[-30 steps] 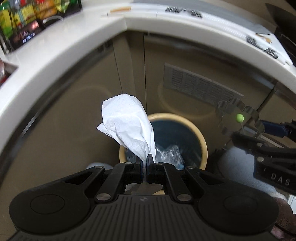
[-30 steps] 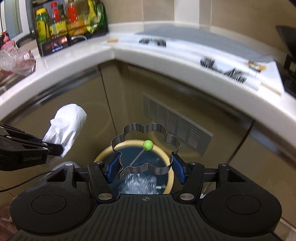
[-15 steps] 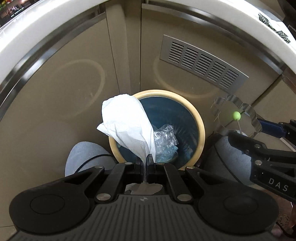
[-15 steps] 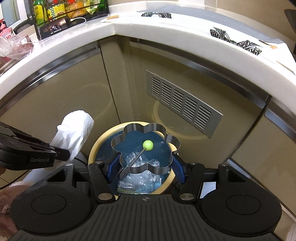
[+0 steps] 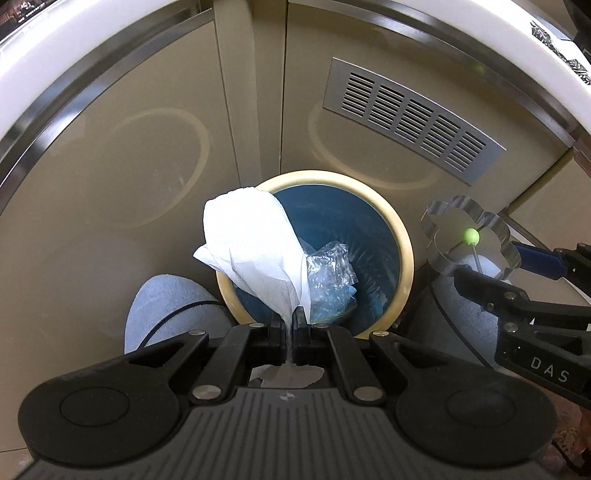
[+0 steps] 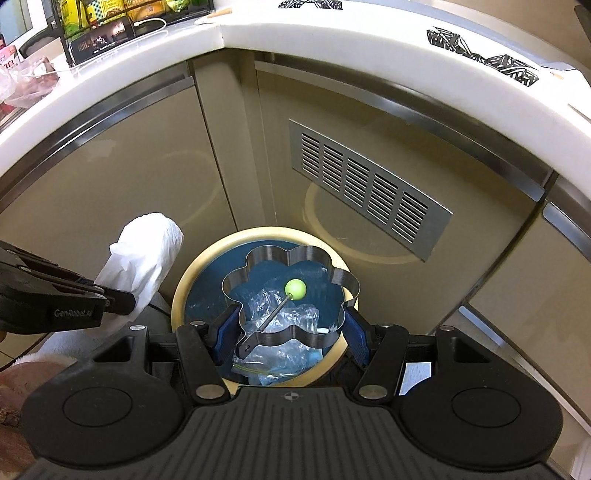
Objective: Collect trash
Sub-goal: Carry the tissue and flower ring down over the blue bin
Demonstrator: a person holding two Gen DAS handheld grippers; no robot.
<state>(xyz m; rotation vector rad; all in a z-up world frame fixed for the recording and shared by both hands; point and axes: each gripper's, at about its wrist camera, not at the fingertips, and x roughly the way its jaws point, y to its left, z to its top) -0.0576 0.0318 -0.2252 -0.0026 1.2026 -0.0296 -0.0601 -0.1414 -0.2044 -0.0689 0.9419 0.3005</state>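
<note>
The left hand-held gripper (image 5: 290, 323) is pressed together on a crumpled white paper towel (image 5: 251, 243), which stands up over the near-left rim of the round trash bin (image 5: 404, 236). The right hand-held gripper (image 6: 291, 325) is clamped across a flower-shaped metal egg ring (image 6: 291, 291) with a green-knobbed handle, seen directly above the bin mouth, so it is judged nearer a clean drop. Clear plastic wrap (image 6: 280, 317) lies inside the bin; its depth is hidden. The tabletop (image 6: 295, 33) curves overhead.
</note>
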